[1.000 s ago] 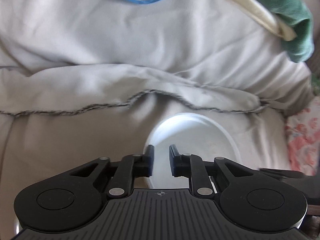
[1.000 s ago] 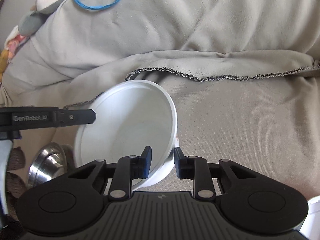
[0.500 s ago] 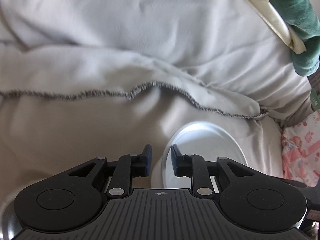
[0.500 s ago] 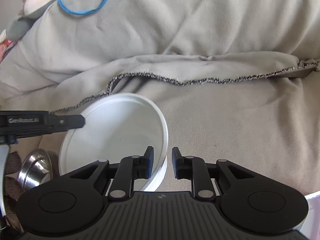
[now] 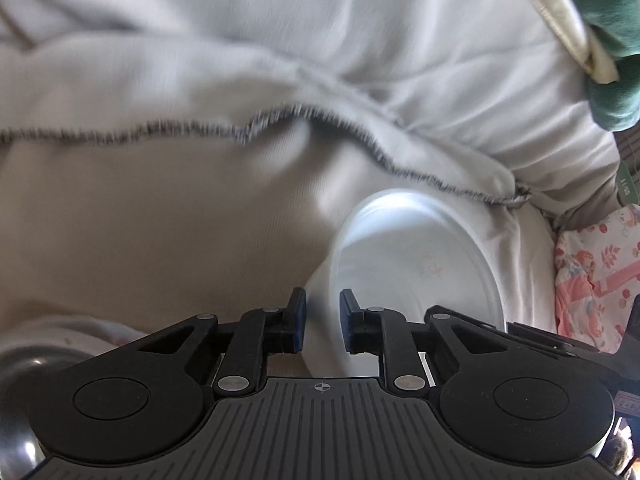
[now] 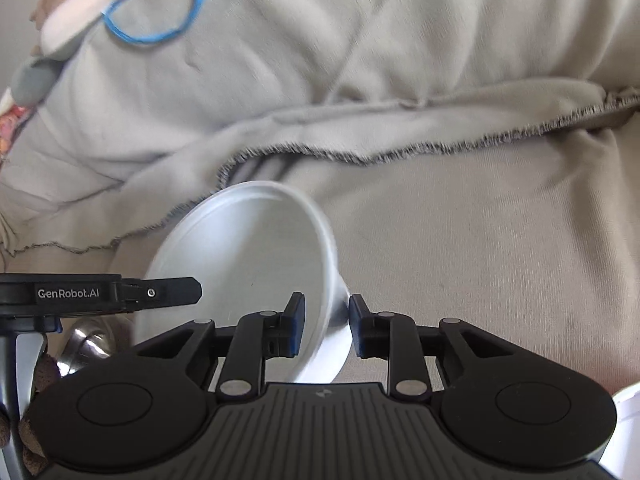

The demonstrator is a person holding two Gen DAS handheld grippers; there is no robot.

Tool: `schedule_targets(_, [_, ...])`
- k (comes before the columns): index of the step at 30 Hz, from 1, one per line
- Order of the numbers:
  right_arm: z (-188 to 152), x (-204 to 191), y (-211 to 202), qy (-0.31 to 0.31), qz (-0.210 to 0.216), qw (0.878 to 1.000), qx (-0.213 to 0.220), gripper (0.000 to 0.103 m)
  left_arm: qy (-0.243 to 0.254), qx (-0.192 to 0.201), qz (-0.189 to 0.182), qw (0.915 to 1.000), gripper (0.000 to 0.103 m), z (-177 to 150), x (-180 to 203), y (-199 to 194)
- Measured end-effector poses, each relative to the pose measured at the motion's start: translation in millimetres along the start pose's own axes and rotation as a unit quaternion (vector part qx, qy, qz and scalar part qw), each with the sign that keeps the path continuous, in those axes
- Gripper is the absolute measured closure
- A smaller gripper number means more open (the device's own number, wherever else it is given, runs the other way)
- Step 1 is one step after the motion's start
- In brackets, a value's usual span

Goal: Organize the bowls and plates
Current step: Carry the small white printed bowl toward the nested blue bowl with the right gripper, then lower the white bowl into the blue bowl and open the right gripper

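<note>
A white plastic bowl (image 6: 248,264) hangs tilted over the beige blanket, its mouth turned toward the right wrist camera. My right gripper (image 6: 326,326) straddles its near right rim. One pad is inside and one against the outer wall, and the jaws are opening. My left gripper (image 5: 322,322) has the opposite wall of the same bowl (image 5: 416,264) between its pads, and its jaws are closing on it. From the right wrist view, one left finger (image 6: 176,292) reaches over the bowl's left edge.
A steel bowl (image 6: 86,344) lies low on the left, also seen as the steel bowl (image 5: 24,380). A white item (image 6: 626,420) peeks in at the lower right. Blue ring (image 6: 160,36), green cloth (image 5: 608,40) and pink floral fabric (image 5: 592,276) lie around the rumpled blanket (image 6: 460,240).
My left gripper has sunk and shifted left, so the bowl wall now sits between its pads instead of ahead. In the right view its finger has reached further over the bowl.
</note>
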State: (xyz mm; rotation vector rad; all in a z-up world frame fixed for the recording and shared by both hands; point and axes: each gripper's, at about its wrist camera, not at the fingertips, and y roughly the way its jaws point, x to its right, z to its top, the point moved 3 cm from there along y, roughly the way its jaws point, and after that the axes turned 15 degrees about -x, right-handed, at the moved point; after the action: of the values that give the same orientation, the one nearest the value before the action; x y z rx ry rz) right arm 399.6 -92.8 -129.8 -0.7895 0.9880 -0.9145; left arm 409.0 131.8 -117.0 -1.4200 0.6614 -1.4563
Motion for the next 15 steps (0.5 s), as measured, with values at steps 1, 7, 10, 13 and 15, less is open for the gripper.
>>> schedule_targets(1, [0.5, 1.7, 5.1, 0.003, -0.002, 1.0, -0.01, 0.078, 0.0, -0.006, 0.004, 1.0, 0.081, -0.1, -0.4, 4.7])
schedule_targets(7, [1.1, 8.4, 19.5, 0.015, 0.013, 0.998, -0.056, 0.077, 0.018, -0.013, 0.021, 0.9995, 0.08, -1.6, 4.1, 16.6])
schedule_targets(10, [-1.1, 4.7, 4.0, 0.024, 0.011, 1.0, -0.013, 0.077, 0.044, 0.044, 0.009, 0.998, 0.081, -9.4, 16.3, -7.4])
schedule_targets(13, [-12.6, -24.5, -48.8, -0.033, -0.006, 0.996, 0.082, 0.077, 0.1, 0.13, 0.018, 0.9863, 0.08, -29.9, 42.2, -56.6])
schedule_targets(15, [-26.2, -45.9, -86.5, -0.069, -0.012, 0.989, 0.132, 0.077, 0.105, 0.166, 0.013, 0.9805, 0.08, -53.0, 50.3, -88.2])
